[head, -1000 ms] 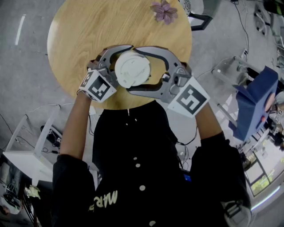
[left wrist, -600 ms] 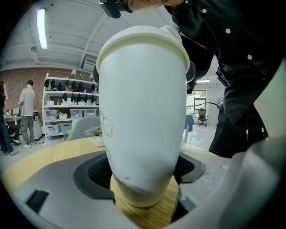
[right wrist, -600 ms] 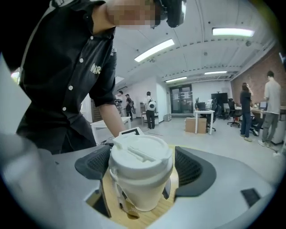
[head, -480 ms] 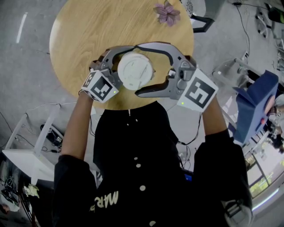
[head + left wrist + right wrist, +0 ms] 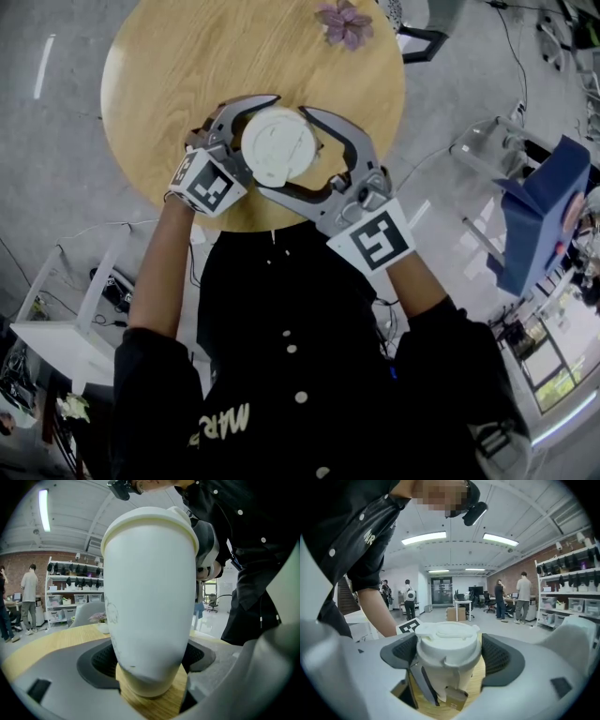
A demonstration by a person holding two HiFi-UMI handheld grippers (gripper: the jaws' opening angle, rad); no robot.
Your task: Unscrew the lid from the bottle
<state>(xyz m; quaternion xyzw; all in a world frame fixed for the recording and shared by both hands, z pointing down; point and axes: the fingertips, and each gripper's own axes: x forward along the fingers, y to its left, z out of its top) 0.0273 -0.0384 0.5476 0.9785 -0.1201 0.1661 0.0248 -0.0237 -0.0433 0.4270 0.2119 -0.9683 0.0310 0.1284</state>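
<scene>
1. Bottle [image 5: 150,597] stands upright on the round worktop [image 5: 187,56], toward its 6 o'clock edge, with the lid [image 5: 447,641] on.
2. Left hand-held gripper [image 5: 150,677] comes in from 8 o'clock and grasps the bottle low on its body, pads against both sides.
3. Right hand-held gripper [image 5: 449,658] comes in from 4 o'clock. Its jaws have just been closing and now clench the lid between the pads.
4. Flower [image 5: 345,23] lies at the worktop's 1 o'clock edge, well apart from the bottle.

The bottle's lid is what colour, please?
The lid is white; the right gripper view shows it best.
</scene>
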